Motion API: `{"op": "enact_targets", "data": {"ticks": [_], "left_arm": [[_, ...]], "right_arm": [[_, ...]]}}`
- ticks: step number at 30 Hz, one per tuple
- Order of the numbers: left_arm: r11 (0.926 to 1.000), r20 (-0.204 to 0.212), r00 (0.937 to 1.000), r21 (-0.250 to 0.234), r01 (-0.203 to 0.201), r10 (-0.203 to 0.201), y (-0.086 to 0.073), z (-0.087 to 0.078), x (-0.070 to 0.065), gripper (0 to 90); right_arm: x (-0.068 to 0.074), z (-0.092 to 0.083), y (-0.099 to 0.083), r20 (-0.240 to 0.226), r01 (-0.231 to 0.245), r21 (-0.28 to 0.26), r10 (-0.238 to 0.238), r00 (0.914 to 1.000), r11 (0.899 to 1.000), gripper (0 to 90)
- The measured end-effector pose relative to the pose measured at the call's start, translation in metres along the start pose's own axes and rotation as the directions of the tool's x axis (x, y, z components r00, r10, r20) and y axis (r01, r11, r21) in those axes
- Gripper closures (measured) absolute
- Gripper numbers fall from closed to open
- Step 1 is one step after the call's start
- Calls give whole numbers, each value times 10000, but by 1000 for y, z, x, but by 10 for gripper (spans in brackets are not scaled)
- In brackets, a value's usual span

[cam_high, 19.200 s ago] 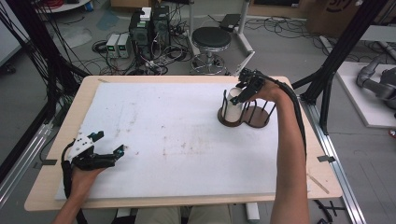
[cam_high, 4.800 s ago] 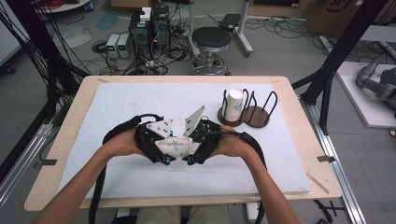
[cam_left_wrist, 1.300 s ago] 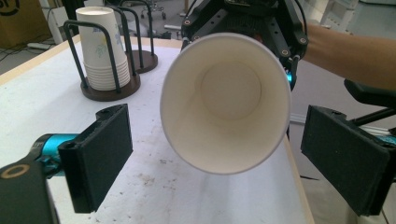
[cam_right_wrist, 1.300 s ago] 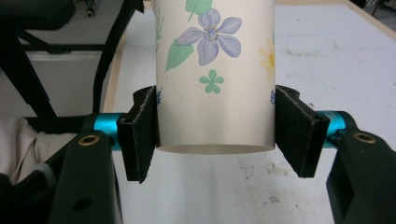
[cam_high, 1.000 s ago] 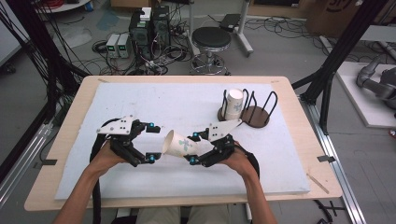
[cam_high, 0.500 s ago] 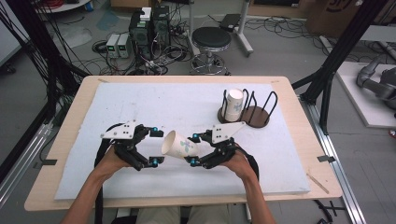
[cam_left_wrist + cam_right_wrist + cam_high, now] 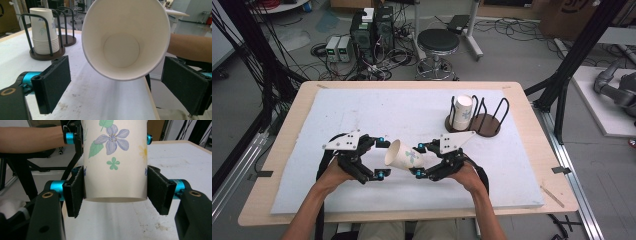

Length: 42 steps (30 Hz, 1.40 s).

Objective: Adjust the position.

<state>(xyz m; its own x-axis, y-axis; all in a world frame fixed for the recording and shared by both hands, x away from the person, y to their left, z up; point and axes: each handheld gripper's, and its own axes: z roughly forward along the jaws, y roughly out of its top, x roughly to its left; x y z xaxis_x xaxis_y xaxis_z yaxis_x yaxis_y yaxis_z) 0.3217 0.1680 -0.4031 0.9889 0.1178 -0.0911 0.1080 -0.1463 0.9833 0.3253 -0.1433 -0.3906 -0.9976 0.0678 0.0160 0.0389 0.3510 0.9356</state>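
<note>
Clamping my right gripper (image 7: 115, 195) on the base end of a white paper cup printed with purple, green and yellow flowers (image 7: 115, 160), I am pressing both black foam pads (image 7: 76, 193) against its sides, so the cup is lying roughly level above the table with its open mouth turned toward my other hand. In the high view the same cup (image 7: 404, 156) is hanging between my two hands over the near middle of the white foam mat (image 7: 362, 112), clear of the surface. I am holding my left gripper (image 7: 120, 85) with its jaws spread wide, one pad on each side of the cup's rim (image 7: 125, 37) and neither one touching it; I am looking straight into the bare white inside of the cup from there. In the high view that left gripper (image 7: 381, 159) is sitting just beside the cup's mouth. Farther out, toward the far right of the mat, a stack of matching flowered paper cups (image 7: 460, 112) is standing upside down in a dark round wooden holder with black wire loops (image 7: 484, 122). The mat is covering a light wooden table (image 7: 532, 130).
</note>
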Motion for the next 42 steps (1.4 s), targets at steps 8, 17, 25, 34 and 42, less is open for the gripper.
{"op": "enact_targets", "data": {"ticks": [8,17,25,34,42], "left_arm": [[9993,235,9997,-375,18,-10,2,13,-1,90],[9989,466,9988,-448,-120,141,7,26,-2,90],[9985,675,9974,-491,-231,264,13,38,-2,92],[9976,855,9957,-623,-298,351,15,37,-2,169],[9958,807,9951,-760,-519,580,15,35,-3,299]], "right_arm": [[0,0,0,-31,-24,-79,24,10000,10000,368],[0,1,0,-53,56,-75,-56,10000,10000,368],[1,2,1,-95,43,-101,-44,9999,9999,368],[2,2,1,-218,83,-80,-84,9997,9999,369],[2,4,1,-249,225,-116,-228,9994,9997,373]]}}
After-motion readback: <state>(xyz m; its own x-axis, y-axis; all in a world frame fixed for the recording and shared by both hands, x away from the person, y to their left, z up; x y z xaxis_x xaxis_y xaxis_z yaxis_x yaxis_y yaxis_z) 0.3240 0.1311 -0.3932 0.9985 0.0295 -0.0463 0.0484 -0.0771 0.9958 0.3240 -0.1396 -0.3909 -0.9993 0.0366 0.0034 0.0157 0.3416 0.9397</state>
